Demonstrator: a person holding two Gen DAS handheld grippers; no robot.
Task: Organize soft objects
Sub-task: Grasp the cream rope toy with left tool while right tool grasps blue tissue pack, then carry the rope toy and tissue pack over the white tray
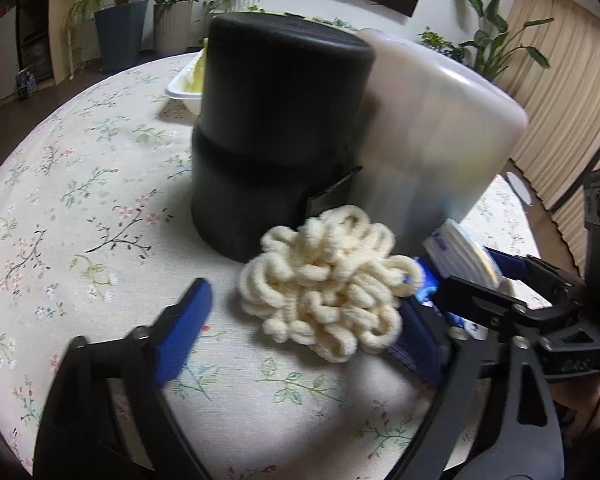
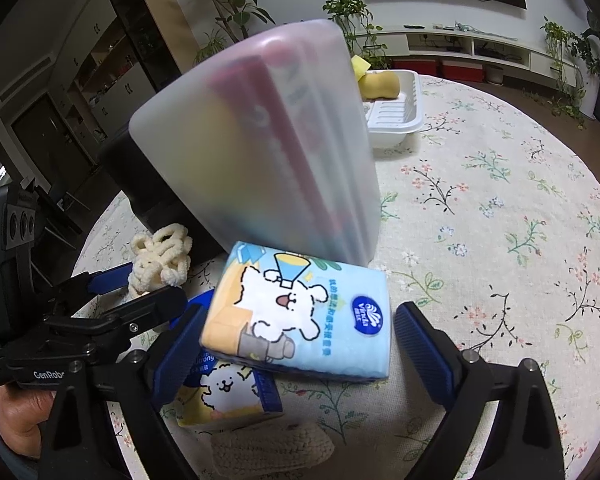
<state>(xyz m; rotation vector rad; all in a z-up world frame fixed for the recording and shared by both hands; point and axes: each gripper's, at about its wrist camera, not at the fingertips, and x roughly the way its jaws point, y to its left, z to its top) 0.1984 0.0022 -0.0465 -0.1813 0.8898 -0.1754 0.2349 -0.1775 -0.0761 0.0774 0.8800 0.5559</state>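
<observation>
Soft objects are mostly still loose on the table (image 2: 500,208), so the sorting looks to be at an early stage. Taking the frosted plastic box (image 2: 260,140) as the landmark: it stands on end, tilted, and through its cloudy wall a few flat packs show, red and yellowish, too blurred to count. Just in front of its base lies a light blue tissue pack (image 2: 300,320) printed with a white cartoon dog, resting partly on a second tissue pack (image 2: 224,396) with a dark blue edge. A knitted cream piece (image 2: 272,448) lies nearer still to the right wrist camera. To the box's left, close to its foot, sits one cream looped yarn bundle (image 1: 324,284), and touching or just beside the box on that side stands one black cylinder (image 1: 276,132). Beyond the box is one white tray (image 2: 396,112) holding a yellow sponge (image 2: 380,84), perhaps with a second yellow bit behind it.

The right gripper (image 2: 300,344) has its jaws wide apart on either side of the upper tissue pack, the left finger close to or touching it, gripping nothing yet. The left gripper (image 1: 312,320) is likewise spread wide about the yarn bundle, holding nothing.

By my judgement, two tissue packs, the bundle and the knitted piece remain to be stowed.
</observation>
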